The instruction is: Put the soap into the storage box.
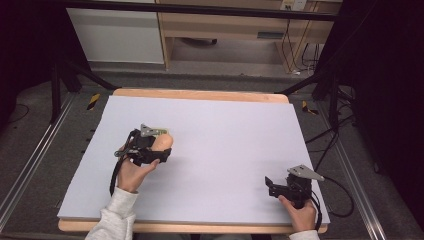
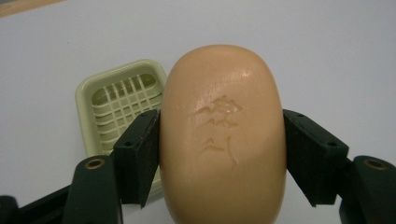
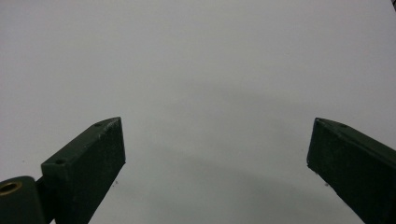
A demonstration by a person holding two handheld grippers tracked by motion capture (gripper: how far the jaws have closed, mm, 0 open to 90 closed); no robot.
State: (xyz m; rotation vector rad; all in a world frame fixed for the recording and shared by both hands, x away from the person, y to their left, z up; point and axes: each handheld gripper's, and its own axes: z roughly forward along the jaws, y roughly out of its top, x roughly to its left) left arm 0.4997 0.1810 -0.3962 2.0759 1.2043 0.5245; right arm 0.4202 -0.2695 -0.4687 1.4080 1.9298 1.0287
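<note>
While the left gripper (image 2: pixel 219 154) pinches the soap bar (image 2: pixel 223 135) across its short sides | soap dish (image 2: pixel 119 100) sits just beyond-left of the bar | right gripper (image 3: pixel 217 154) spread, well apart from dish

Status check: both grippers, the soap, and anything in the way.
Left gripper shut on soap, held above the table. Right gripper open, idle over bare table. Soap dish just beyond the soap, nothing blocking it.
</note>
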